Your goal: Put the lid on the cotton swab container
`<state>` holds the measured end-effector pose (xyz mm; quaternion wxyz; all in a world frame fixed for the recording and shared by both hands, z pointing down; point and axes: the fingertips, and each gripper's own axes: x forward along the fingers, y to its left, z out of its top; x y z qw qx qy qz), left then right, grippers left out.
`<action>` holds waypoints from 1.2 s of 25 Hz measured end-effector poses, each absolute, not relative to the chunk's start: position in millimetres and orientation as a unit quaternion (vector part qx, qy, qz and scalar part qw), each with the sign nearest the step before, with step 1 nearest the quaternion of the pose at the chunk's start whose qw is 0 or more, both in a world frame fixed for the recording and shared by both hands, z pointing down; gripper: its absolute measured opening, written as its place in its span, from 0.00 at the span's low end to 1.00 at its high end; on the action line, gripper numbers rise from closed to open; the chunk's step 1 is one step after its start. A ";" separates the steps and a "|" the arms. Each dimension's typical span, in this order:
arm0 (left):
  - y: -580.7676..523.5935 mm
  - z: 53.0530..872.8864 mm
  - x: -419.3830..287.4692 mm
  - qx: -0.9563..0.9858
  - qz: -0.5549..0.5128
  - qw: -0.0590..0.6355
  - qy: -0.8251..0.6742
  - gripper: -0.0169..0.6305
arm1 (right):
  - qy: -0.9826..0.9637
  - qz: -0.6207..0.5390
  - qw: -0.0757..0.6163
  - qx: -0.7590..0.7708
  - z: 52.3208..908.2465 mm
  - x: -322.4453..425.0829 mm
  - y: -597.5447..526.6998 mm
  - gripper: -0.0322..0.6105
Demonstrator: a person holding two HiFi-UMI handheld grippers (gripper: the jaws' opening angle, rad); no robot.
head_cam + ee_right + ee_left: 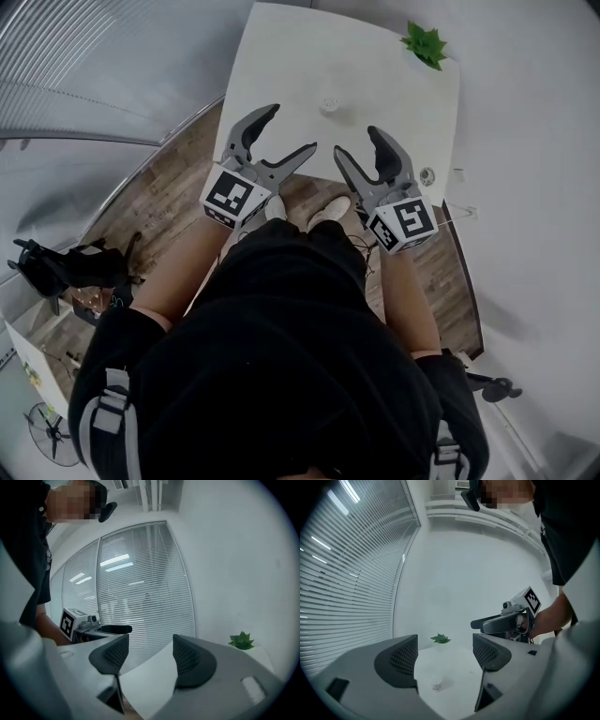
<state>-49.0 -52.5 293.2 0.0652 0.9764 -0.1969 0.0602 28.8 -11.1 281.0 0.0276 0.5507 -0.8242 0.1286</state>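
Hovering at the table (281,66) edge, your left gripper (291,129) and right gripper (357,142) gape wide, both empty, clear of the container (328,106).

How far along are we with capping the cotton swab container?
Nothing looks done. The small clear container stands alone on the white table; a small round piece, possibly the lid, lies apart near the right edge. Nothing is in hand: left gripper and right gripper are open and empty. Left: pick up the lid, place it.
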 end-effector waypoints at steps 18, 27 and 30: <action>-107.1 395.9 29.5 0.951 0.095 0.070 -0.287 0.57 | -0.863 0.142 0.076 0.478 390.4 121.4 -98.5 0.51; -117.9 483.4 46.9 0.936 0.146 0.097 -0.306 0.57 | -0.873 0.151 0.108 0.451 440.9 133.3 -129.4 0.49; -120.7 505.6 49.9 0.933 0.156 0.104 -0.307 0.57 | -0.877 0.159 0.113 0.439 453.8 132.7 -134.8 0.49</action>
